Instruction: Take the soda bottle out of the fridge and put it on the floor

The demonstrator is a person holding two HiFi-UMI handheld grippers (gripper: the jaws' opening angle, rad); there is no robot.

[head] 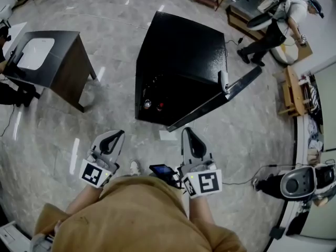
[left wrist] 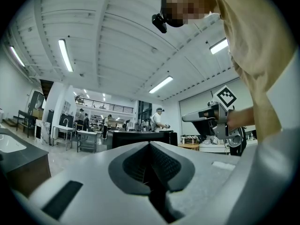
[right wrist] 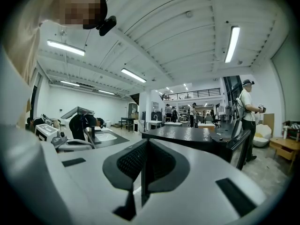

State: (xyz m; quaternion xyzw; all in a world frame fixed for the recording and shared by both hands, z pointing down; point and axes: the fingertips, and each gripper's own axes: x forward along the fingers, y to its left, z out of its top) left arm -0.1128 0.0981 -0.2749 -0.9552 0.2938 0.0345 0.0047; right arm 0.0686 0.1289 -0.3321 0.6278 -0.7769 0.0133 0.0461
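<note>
Left gripper (head: pixel 118 134) and right gripper (head: pixel 187 131): jaws together, nothing between them. Fridge (head: pixel 184 46) stands just ahead of both, door (head: pixel 231 91) open. Interior is dark: only dim shapes (head: pixel 152 104) show inside, so the soda bottle can't be told apart.

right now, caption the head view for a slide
Person before the open black fridge, left gripper and right gripper shut and empty
</note>
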